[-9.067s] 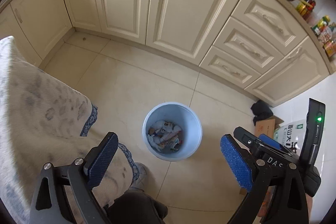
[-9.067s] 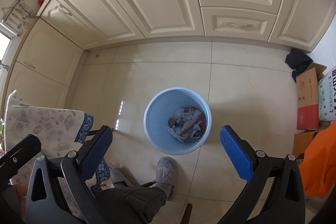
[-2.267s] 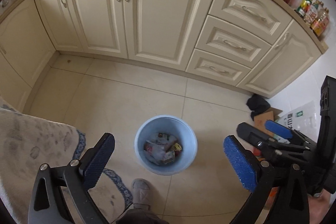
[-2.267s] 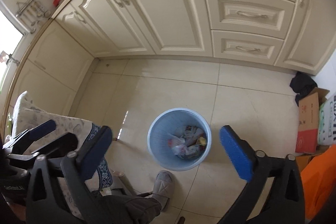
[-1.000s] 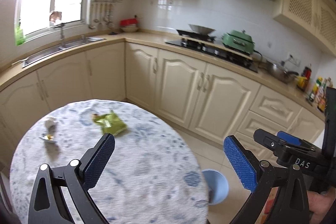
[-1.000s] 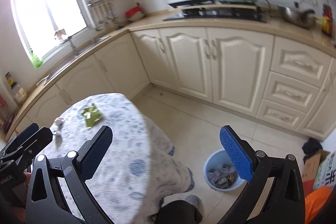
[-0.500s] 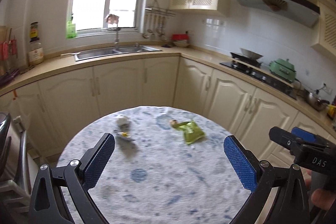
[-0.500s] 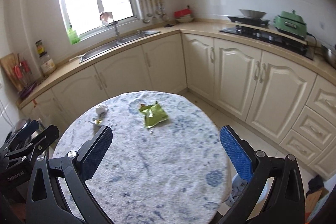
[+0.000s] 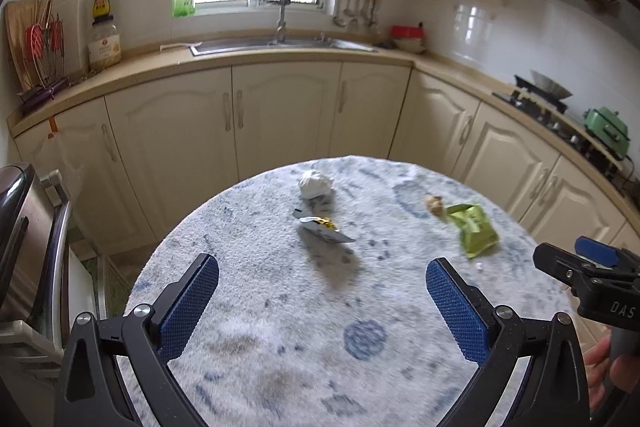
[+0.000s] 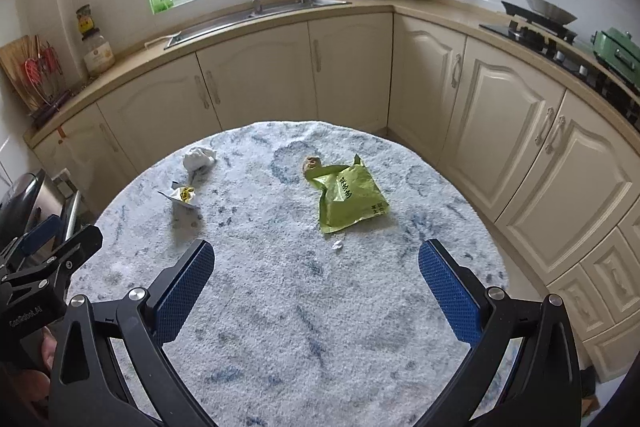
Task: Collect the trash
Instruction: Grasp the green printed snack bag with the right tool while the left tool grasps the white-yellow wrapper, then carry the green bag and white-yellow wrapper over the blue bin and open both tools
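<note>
A round table (image 9: 288,355) with a blue-white cloth carries trash. A green snack bag (image 9: 474,229) (image 10: 350,201) lies right of centre. A small brown scrap (image 9: 435,203) (image 10: 310,163) lies by its far end. A crumpled white paper ball (image 9: 315,184) (image 10: 199,158) lies far left of centre, with a torn silver and yellow wrapper (image 9: 323,228) (image 10: 181,195) nearer. A tiny white crumb (image 10: 337,245) lies before the bag. My left gripper (image 9: 322,297) and right gripper (image 10: 316,285) are both open and empty, held above the table's near half.
Cream cabinets (image 9: 280,123) and a counter with a sink (image 9: 280,43) run behind and to the right. A stove (image 10: 536,27) and a green pot (image 10: 616,51) stand at right. A metal chair (image 9: 28,247) stands left of the table.
Both grippers have swung up from over the blue bin on the floor to face the table, then closer and a little left. Both stayed open and empty.
</note>
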The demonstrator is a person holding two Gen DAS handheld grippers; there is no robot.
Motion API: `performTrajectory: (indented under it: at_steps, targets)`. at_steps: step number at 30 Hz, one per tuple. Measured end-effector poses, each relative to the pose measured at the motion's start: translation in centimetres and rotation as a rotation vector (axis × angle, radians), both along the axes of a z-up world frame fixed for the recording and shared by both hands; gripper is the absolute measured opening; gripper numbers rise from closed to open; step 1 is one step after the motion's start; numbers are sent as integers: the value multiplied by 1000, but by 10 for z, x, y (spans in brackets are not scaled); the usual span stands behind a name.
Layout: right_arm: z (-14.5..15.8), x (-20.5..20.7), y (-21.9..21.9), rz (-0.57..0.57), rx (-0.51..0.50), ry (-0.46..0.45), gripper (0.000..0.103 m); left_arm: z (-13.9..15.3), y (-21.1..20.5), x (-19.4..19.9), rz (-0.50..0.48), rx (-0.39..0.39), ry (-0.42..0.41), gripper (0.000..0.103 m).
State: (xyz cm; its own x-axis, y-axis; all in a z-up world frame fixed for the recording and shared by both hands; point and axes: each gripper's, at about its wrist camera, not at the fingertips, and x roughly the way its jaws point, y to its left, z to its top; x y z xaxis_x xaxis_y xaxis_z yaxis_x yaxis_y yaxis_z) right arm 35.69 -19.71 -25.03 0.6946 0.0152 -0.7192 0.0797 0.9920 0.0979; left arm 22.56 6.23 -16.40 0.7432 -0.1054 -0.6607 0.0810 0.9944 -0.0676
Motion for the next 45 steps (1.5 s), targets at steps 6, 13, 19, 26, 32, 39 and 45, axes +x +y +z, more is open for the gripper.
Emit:
performTrajectory:
  at_steps: [6,13,19,26,32,39,45]
  targets:
    - [-41,65,-9,6,-10,75,103,-31,-9,85,4,33,102,102]
    - [-87,121,-33,-37,-20,162,103,-72,-25,156,16,79,189,102]
    - [-101,132,-33,-11,-55,169,73,-85,-38,184,-27,106,207,73]
    - [-94,129,-31,24,-29,170,37,-88,-51,187,-102,93,209,22]
    - [-81,85,-36,-4,65,133,36,-93,-32,170,-109,-49,214,21]
    - [-52,20,-34,6,106,66,36,-75,-27,111,-118,-80,150,21]
    - [-18,-45,-53,-10,99,-15,36,-38,-63,48,-185,-100,34,21]
